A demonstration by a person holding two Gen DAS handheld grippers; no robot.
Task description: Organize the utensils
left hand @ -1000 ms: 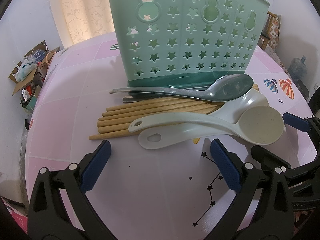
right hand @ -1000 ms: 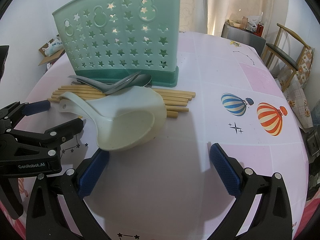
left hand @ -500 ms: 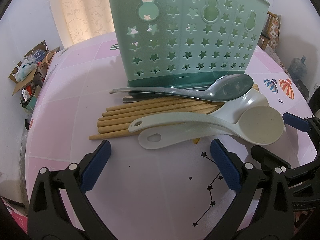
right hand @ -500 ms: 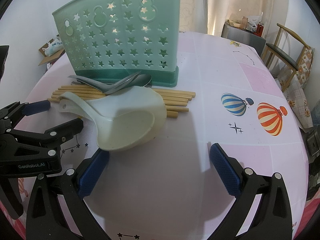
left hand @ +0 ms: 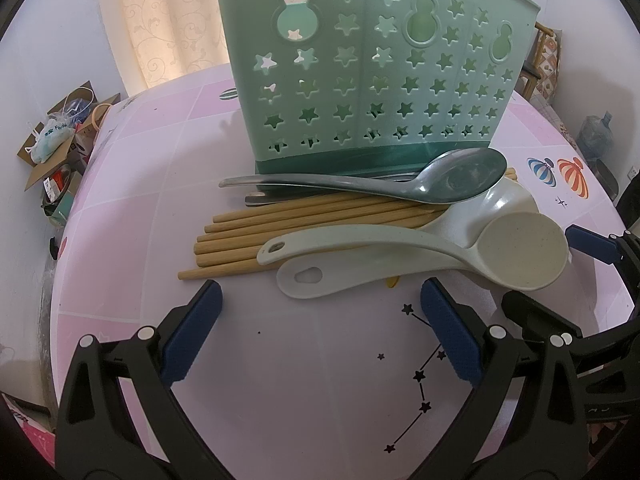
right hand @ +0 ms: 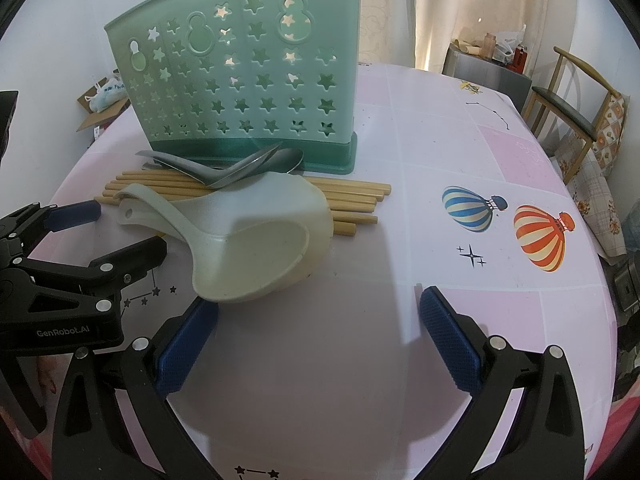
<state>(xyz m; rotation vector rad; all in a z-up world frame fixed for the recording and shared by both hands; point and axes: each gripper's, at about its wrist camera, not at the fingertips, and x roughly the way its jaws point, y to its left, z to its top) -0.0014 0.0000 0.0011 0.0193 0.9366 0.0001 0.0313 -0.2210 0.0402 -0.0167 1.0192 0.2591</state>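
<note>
Left gripper fingers were spread wide, empty, blue ribbed pads just above the worktop. Right gripper likewise open, nothing between its pads.

The utensil pile lay straight ahead of the left fingers: two pale plastic ladles, long axes running left-right across the view, handle ends nearest the left gripper, bowls toward the right gripper. Likely the left takes a handle; the right sat closer to the bowls.

Under them, a row of round wooden chopsticks, same axis. Behind, smooth steel spoons against the base of the mint plastic holder, upright, star-perforated, apparently empty.
</note>
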